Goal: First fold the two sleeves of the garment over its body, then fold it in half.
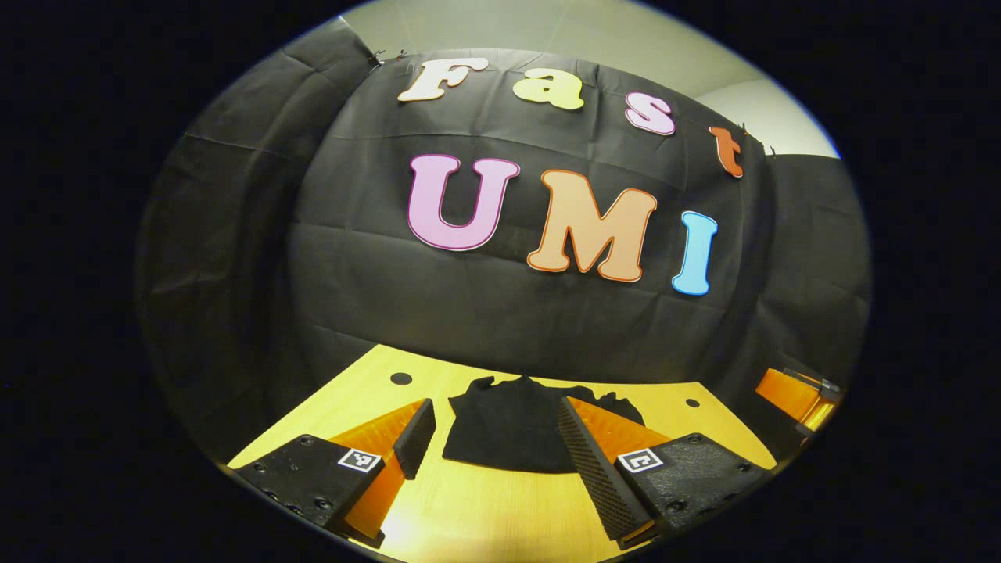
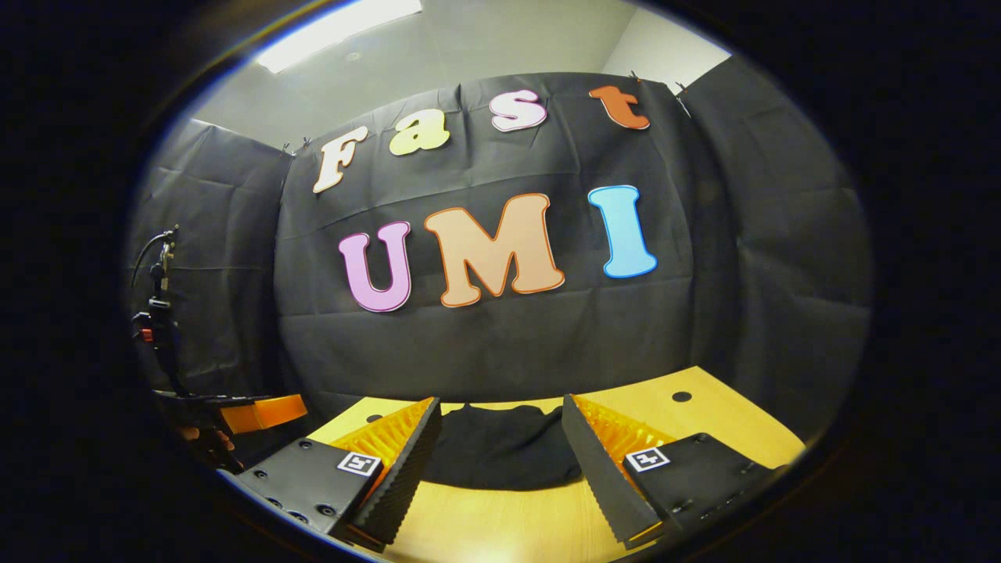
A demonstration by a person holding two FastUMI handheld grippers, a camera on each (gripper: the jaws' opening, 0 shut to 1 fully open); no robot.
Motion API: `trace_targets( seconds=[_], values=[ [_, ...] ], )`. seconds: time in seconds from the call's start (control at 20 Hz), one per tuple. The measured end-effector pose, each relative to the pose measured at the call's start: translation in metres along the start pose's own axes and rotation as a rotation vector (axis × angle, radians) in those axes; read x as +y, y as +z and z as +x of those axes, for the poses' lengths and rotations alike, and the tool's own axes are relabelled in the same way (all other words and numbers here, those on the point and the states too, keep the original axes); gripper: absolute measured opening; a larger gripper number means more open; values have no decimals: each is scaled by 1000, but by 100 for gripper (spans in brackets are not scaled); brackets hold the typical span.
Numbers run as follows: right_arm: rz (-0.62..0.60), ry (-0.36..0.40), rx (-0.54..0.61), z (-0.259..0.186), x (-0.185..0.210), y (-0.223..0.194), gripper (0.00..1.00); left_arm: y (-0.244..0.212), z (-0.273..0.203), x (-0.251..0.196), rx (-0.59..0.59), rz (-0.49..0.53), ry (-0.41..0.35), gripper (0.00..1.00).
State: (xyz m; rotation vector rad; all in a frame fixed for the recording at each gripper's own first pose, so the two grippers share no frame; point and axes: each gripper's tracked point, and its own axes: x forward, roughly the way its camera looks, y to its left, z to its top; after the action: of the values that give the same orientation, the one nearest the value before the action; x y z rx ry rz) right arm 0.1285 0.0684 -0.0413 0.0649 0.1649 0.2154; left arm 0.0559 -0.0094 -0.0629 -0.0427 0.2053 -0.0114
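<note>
I see the garment [image 1: 512, 426] as a dark bunched heap lying on the yellow wooden surface [image 1: 485, 508], toward its far edge near the booth's black cloth wall [image 1: 469, 297]; the right gripper view has the same garment [image 2: 500, 453] flat-ish and dark, I can't make out the sleeves in either view. Left tool [image 1: 500, 453] hangs above the surface on the near side of the garment, fingers wide apart, nothing between them; the garment sits framed in the gap but farther off, not touched. Right tool [image 2: 500, 477] same story: fingers spread apart, holding nothing, garment seen through the gap beyond the tips. Surface has small dark round holes, one at far left [image 1: 401, 378] and one at far right [image 1: 693, 403] in the left gripper view. At the right edge of the left gripper view I can see part of the other tool [image 1: 798, 395], well apart from the garment. In the right gripper view, at the left edge, a hand [image 2: 205, 442] on the other tool's body, and a stand with cables [image 2: 156, 313] against the wall.
</note>
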Motion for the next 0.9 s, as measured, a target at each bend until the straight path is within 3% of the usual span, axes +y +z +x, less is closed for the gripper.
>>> trace_targets(
  seconds=[0.15,0.9],
  values=[
    [4,-19,-31,-3,-3,8,95,7,-1,2,-22,51,-5,93],
    [-22,-32,6,-14,5,-6,95,-3,5,-8,-1,68,-71,93]
  ],
)
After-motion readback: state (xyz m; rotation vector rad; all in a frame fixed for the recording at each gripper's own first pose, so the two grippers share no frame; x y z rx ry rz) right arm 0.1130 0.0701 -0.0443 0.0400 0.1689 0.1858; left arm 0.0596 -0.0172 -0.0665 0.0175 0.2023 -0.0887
